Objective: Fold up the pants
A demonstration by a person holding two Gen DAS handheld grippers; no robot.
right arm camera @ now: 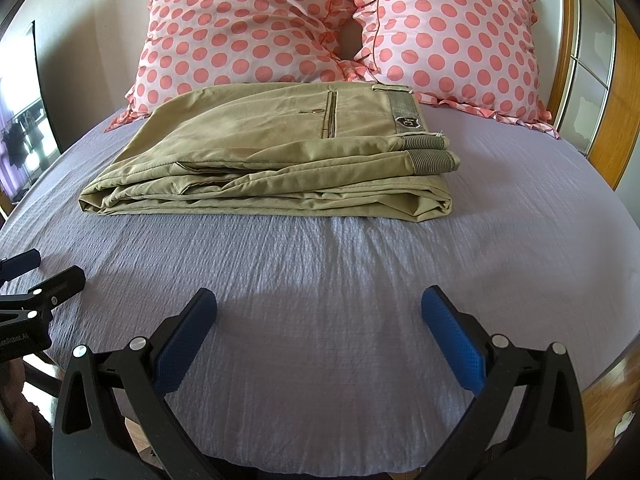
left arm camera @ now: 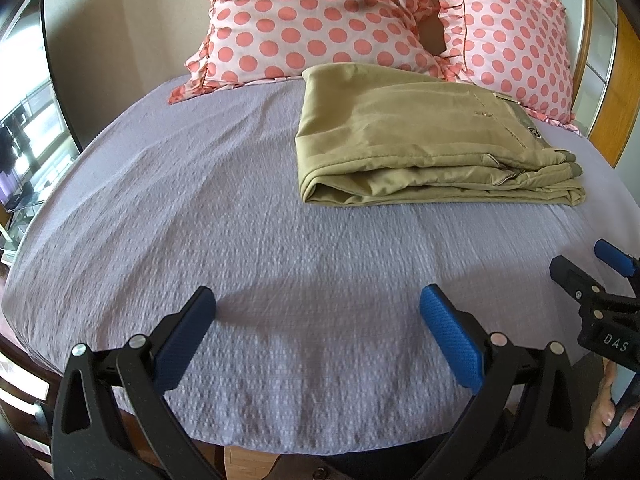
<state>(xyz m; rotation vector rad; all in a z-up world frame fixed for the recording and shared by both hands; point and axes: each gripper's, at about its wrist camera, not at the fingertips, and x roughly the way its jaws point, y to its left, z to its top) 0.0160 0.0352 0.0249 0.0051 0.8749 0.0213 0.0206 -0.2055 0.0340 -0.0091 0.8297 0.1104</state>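
Note:
Khaki pants (left arm camera: 408,136) lie folded in a flat stack on the lavender bedsheet (left arm camera: 200,220), towards the pillows. In the right wrist view the pants (right arm camera: 272,152) lie ahead of centre, waistband to the right. My left gripper (left arm camera: 318,320) is open and empty, low over the sheet near the bed's front edge, well short of the pants. My right gripper (right arm camera: 319,320) is open and empty, also near the front edge. The right gripper shows at the right edge of the left wrist view (left arm camera: 588,276); the left gripper shows at the left edge of the right wrist view (right arm camera: 44,276).
Two pink polka-dot pillows (right arm camera: 248,28) (right arm camera: 452,36) lean against the wall behind the pants. A wooden headboard frame (right arm camera: 624,128) runs along the right. A window (left arm camera: 28,128) is at the far left. Wooden floor (right arm camera: 604,400) shows past the bed's right corner.

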